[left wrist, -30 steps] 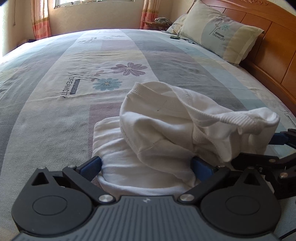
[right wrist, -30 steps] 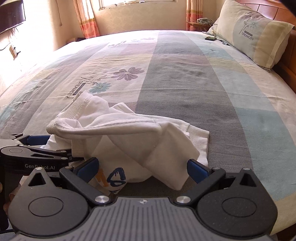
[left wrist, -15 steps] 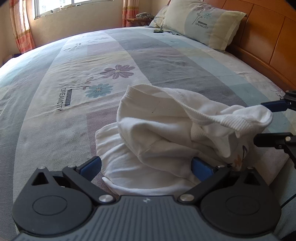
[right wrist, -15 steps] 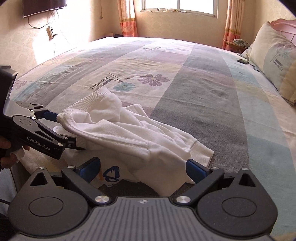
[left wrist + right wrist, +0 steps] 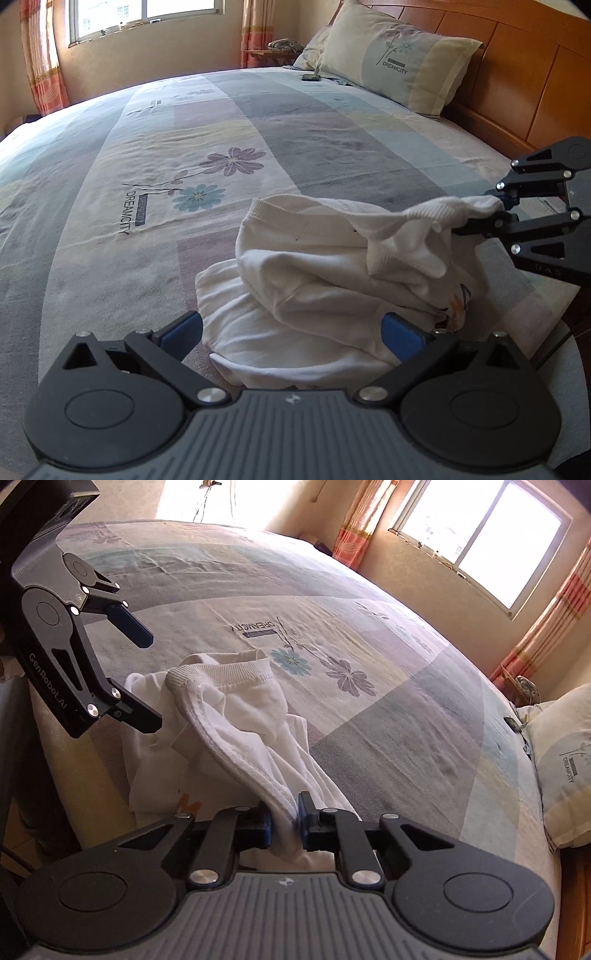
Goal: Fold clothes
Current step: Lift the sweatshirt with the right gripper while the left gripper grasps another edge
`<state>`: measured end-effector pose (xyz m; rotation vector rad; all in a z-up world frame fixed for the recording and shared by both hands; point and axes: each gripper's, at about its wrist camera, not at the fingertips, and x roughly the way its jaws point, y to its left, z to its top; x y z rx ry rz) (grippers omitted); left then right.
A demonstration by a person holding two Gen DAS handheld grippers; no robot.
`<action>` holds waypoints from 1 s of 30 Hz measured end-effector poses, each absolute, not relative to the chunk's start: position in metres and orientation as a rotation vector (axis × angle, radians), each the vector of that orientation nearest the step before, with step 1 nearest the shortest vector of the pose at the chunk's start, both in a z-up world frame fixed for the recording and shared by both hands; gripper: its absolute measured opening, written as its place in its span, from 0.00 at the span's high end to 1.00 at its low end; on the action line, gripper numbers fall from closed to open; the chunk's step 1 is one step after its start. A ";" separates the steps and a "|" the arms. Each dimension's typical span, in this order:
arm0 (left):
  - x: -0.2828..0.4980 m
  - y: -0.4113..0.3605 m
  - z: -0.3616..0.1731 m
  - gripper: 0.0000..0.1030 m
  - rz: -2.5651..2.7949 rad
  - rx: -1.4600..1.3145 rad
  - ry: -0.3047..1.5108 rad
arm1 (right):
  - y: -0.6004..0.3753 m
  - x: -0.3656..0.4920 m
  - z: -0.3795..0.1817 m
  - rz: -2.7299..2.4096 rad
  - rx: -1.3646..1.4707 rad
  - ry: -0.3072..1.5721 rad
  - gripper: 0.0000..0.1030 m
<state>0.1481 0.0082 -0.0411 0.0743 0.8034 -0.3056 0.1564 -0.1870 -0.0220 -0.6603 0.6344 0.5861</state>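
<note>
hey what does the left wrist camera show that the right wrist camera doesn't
Only the left wrist view shows the wooden headboard and the right gripper from outside, shut on the crumpled white knit garment. Only the right wrist view shows the left gripper from outside, open beside the garment, plus a ribbed hem pinched between the right gripper's blue fingers. Both share the garment, the flower-printed bedsheet, the pillow and the window.

Home bedroom. Large bed with pastel patchwork floral sheet [image 5: 295, 122] printed DREAMCITY, matching cream pillow [image 5: 399, 70] against orange-brown wooden headboard [image 5: 517, 74]. Sunlit window [image 5: 491, 539] flanked by orange-striped curtains [image 5: 535, 627]; small bedside stand [image 5: 273, 55] in corner.
</note>
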 end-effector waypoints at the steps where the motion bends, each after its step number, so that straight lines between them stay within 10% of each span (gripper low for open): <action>1: 0.149 0.008 -0.040 0.01 -0.310 0.069 0.800 | -0.192 0.164 -0.020 0.561 -0.652 0.636 0.83; 18: 0.158 0.027 -0.067 0.04 -0.420 -0.274 0.830 | -0.244 0.178 -0.028 0.408 -0.507 0.711 0.82; 30: 0.167 0.038 -0.076 0.07 -0.591 -0.509 0.717 | -0.243 0.174 -0.036 0.461 -0.378 0.750 0.46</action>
